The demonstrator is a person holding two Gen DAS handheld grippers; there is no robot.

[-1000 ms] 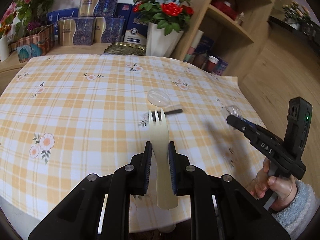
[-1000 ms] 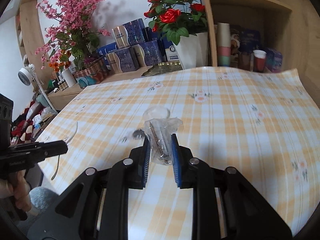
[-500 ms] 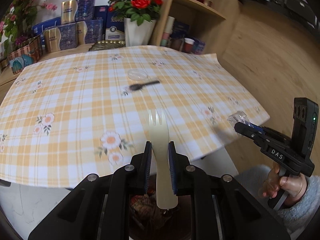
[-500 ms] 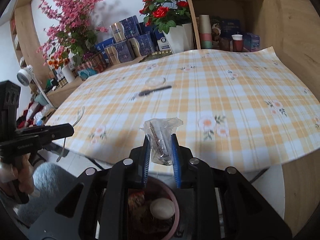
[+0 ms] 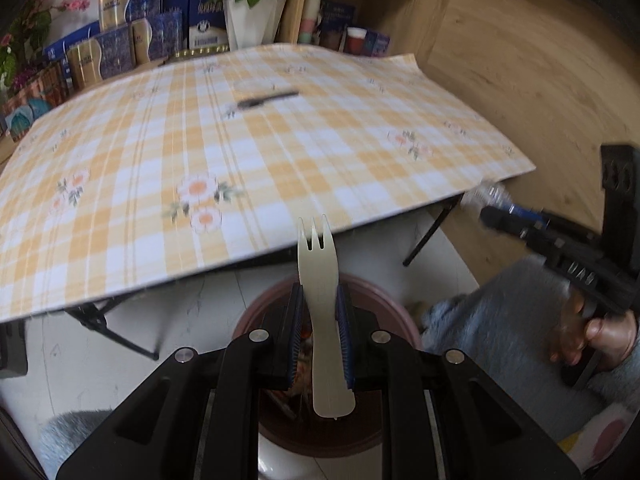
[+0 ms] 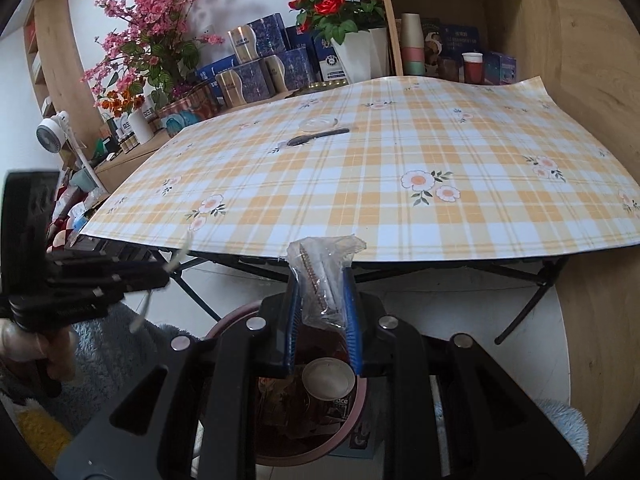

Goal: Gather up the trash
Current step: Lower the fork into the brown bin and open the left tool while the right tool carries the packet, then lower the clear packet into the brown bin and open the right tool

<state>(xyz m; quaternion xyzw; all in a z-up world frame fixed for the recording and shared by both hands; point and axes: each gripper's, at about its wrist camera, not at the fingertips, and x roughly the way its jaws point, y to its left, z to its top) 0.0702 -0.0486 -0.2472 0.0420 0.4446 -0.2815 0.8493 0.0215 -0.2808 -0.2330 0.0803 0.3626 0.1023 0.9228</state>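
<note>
My left gripper (image 5: 318, 292) is shut on a pale disposable fork (image 5: 320, 280), tines pointing up, above a dark pink trash bin (image 5: 384, 300) on the floor. My right gripper (image 6: 322, 280) is shut on a crumpled clear plastic wrapper (image 6: 324, 264), also over the bin (image 6: 228, 324), which holds a cup and other rubbish. On the checked tablecloth (image 6: 400, 184) lie a black spoon (image 6: 318, 136) and a clear round lid (image 6: 319, 123). The right gripper (image 5: 486, 210) shows at the right edge of the left wrist view, the left gripper (image 6: 162, 278) at the left of the right wrist view.
The folding table's black legs (image 6: 528, 312) stand just beyond the bin. Behind the table are a white vase of red roses (image 6: 360, 56), pink blossoms (image 6: 148, 28), blue gift boxes (image 6: 256, 68) and a wooden shelf (image 6: 452, 20) with cups. A person's hand (image 5: 592, 332) and grey-blue sleeves flank the bin.
Both grippers have drawn back from over the table to beyond its front edge and sunk. The bin has come into view under them. Fork and wrapper stay gripped.
</note>
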